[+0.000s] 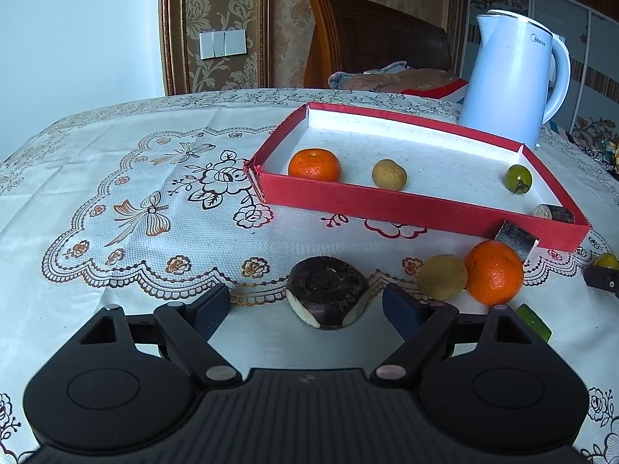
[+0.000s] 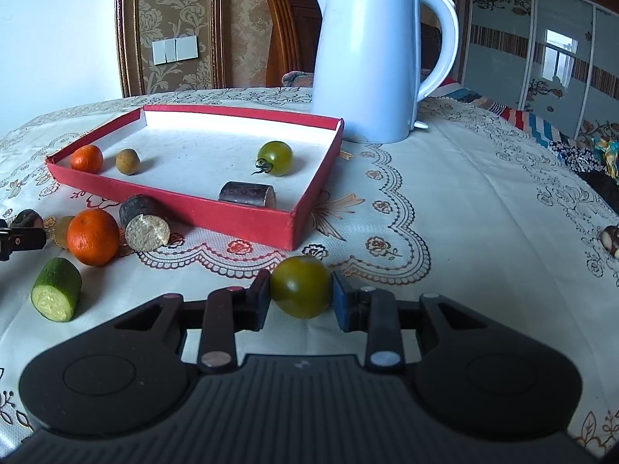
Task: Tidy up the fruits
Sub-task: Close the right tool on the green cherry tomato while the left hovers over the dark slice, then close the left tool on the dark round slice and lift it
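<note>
Right gripper (image 2: 301, 297): jaws closed on a green tomato (image 2: 301, 287), both pads touching its sides, held near the tablecloth (image 2: 483, 208) in front of the near right corner of the red tray (image 2: 247, 224). Whether the tomato is lifted or resting on the cloth cannot be told.

Left gripper (image 1: 305, 307): jaws wide, holding nothing. A dark chestnut-like piece (image 1: 328, 292) sits on the cloth between the open fingers, touching neither.

Tray contents, four items: one orange (image 2: 86, 159), one small brown fruit (image 2: 128, 161), one green tomato with stem (image 2: 275, 157), one dark cane piece (image 2: 247, 194) against the near wall.

Outside the tray, on the cloth by its near wall: a second orange (image 2: 93, 236), a second cane piece (image 2: 144, 228) touching the wall, a yellowish-brown fruit (image 1: 442, 277) beside the orange, a cucumber piece (image 2: 56, 289) nearer the camera, and a dark object at the right edge of the right view (image 2: 611, 240), well apart, too blurred to identify.

Behind the tray stands a white kettle (image 2: 367, 62), not part of the task.

Assessment: roughly one of each kind is placed; their duplicates remain outside. Judged about half done. The gripped tomato appears next for the tray, and the dark piece looks the left gripper's likely target.
</note>
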A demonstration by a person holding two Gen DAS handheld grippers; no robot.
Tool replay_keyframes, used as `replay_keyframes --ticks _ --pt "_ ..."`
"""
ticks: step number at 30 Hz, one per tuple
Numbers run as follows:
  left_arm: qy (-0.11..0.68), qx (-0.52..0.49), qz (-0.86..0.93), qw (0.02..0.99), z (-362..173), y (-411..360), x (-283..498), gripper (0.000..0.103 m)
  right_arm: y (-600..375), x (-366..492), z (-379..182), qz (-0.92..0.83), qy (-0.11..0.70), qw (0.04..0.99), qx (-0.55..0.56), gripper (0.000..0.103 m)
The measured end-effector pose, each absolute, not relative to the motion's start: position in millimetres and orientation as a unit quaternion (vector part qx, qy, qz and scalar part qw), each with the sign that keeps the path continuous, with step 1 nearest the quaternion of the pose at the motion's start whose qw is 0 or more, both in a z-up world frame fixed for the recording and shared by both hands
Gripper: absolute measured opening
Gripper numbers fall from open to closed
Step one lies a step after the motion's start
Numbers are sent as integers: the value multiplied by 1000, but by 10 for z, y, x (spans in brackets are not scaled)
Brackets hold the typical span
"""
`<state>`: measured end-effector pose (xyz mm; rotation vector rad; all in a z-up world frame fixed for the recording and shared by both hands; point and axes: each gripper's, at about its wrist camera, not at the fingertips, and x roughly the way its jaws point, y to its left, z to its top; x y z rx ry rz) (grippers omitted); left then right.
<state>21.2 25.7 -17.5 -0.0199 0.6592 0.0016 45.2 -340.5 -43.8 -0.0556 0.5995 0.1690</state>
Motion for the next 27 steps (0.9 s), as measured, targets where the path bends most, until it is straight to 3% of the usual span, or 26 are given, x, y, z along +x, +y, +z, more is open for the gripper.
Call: replay_keyframes --ticks 13,17,27 --pt "326 -2 6 946 -178 244 215 86 -3330 438 -439 81 292 952 -34 31" --pt "324 -4 9 946 -170 254 210 82 -3313 425 -439 79 291 953 -36 31" --pt "318 -4 13 948 -138 256 181 50 -3301 410 -438 79 290 953 -33 31"
